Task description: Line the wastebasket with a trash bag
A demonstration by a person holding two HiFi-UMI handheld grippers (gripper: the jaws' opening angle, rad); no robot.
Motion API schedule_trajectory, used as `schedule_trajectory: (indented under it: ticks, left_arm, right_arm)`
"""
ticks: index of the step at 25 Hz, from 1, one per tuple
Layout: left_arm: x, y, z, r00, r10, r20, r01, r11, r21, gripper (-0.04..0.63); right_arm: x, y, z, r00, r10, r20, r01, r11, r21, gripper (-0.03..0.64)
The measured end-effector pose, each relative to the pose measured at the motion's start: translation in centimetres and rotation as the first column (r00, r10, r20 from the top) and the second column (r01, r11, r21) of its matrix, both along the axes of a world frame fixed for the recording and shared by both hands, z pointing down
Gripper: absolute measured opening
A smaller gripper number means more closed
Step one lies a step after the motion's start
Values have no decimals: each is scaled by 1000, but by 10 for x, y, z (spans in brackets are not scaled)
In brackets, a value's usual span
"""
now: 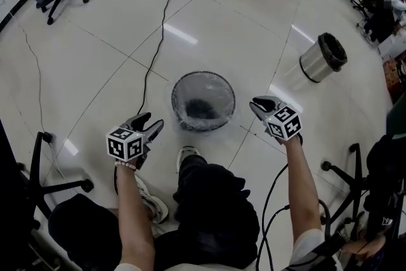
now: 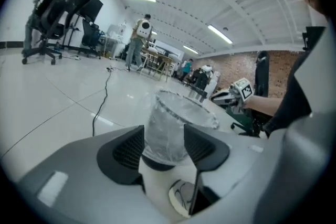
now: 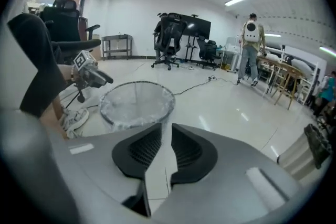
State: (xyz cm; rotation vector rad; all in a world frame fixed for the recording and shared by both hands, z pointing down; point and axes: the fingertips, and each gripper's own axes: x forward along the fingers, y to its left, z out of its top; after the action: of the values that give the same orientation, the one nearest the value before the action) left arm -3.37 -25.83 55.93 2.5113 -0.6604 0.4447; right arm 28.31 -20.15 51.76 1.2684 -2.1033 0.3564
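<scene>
left gripper (image 1: 151, 124): jaws released, wide apart, nothing between them. right gripper (image 1: 257, 105): jaws nearly together, gripping nothing. grippers: two. bins: two. one wastebasket (image 1: 174, 97) stands upright on the floor between both grippers, a clear trash bag (image 1: 219, 93) draped over its rim. one silver bin (image 1: 316, 61), dark-lined, lies tipped well apart at the right.

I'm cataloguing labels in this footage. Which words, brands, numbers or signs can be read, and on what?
None can be read.
The left tool and right tool bear only black-and-white square markers, no letters.
The wastebasket and the steel bin lying on its side show no print.
Anything farther off is too small to read.
</scene>
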Motion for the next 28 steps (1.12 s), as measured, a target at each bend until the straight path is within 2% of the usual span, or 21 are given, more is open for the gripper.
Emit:
schedule_trajectory:
  ticks: [2, 3, 5, 6, 7, 9, 11, 13, 15, 19, 23, 28]
  left_arm:
    - [8, -6, -17, 999, -50, -19, 51, 998, 48, 236]
    - [10, -7, -26, 997, -73, -12, 74, 994, 75, 204]
    - [8, -6, -45, 991, -131, -3, 131, 985, 116, 95]
    - [6, -3, -57, 987, -161, -21, 162, 979, 122, 26]
    - [6, 2, -70, 981, -183, -59, 189, 975, 115, 12]
    - [7, 19, -98, 967, -211, -145, 224, 971, 84, 12]
    - [10, 37, -121, 957, -237, -165, 252, 965, 76, 12]
    - [18, 58, -139, 961, -237, -143, 251, 964, 92, 12]
    - [28, 87, -151, 971, -205, -119, 219, 968, 120, 12]
    - [41, 139, -156, 977, -183, -107, 195, 973, 120, 12]
    - [66, 182, -162, 987, -135, -92, 147, 980, 132, 12]
    - [79, 211, -146, 994, -105, -14, 106, 987, 124, 12]
  right_arm:
    - [-15, -7, -8, 999, 43, 20, -44, 998, 52, 3]
    - [-22, -7, -12, 997, 70, 37, -73, 995, 64, 2]
    - [-35, -2, -19, 988, 131, 78, -136, 989, 64, 2]
    - [-42, 3, -23, 982, 158, 103, -165, 985, 56, 0]
    - [-49, 10, -28, 975, 181, 131, -188, 981, 44, 0]
    - [-60, 30, -40, 957, 211, 199, -223, 974, 38, 0]
    - [-63, 54, -58, 931, 237, 279, -260, 964, 50, 2]
    - [-60, 80, -78, 907, 259, 333, -297, 953, 66, 0]
    - [-52, 112, -92, 890, 299, 343, -346, 935, 82, 1]
    - [-31, 179, -113, 829, 422, 366, -494, 860, 128, 0]
    - [-15, 240, -110, 796, 527, 297, -575, 812, 102, 0]
    - [-6, 282, -105, 741, 582, 335, -638, 766, 77, 0]
